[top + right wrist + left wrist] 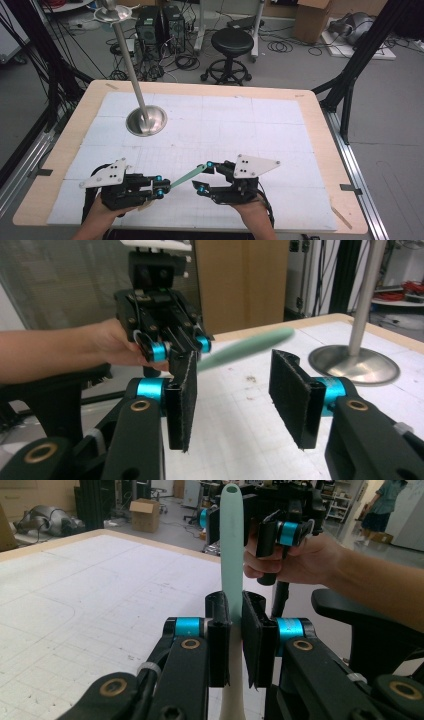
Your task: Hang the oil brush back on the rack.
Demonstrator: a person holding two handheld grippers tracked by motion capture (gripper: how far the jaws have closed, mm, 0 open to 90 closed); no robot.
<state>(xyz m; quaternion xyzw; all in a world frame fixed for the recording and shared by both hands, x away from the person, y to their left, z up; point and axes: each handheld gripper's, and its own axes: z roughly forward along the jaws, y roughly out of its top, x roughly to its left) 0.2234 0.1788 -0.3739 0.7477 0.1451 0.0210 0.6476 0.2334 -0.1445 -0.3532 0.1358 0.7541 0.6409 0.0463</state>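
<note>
Now clamping with the left tongs (160,186), both pads pressing flat against the pale near end of the mint-green stick (185,176), low and left of centre over the bench (75,130). Seeing the same grip in the left gripper view, left tongs (236,630) pinching the mint-green stick (231,545) with no gap at either pad.

Holding the right tongs (204,176) released, pads standing apart with nothing pressed between them. Bringing them up to the stick's free end, which is slanting right and slightly far from the left tongs and reaching the far jaw of the right tongs; not being able to tell whether it is touching that jaw. Showing in the right gripper view as a blurred green tip (245,351) just above the gap of the right tongs (232,395), clear of both pads.

Judging the stick as light, slim and smooth, probably plastic or silicone, so likely bending a little and slipping or twisting under a loose pinch. Favouring a hold across its flat faces, a short way in from the tip, rather than on the narrow edges.

Leaving the metal stand (146,121) well apart, far and left on the bench.
</note>
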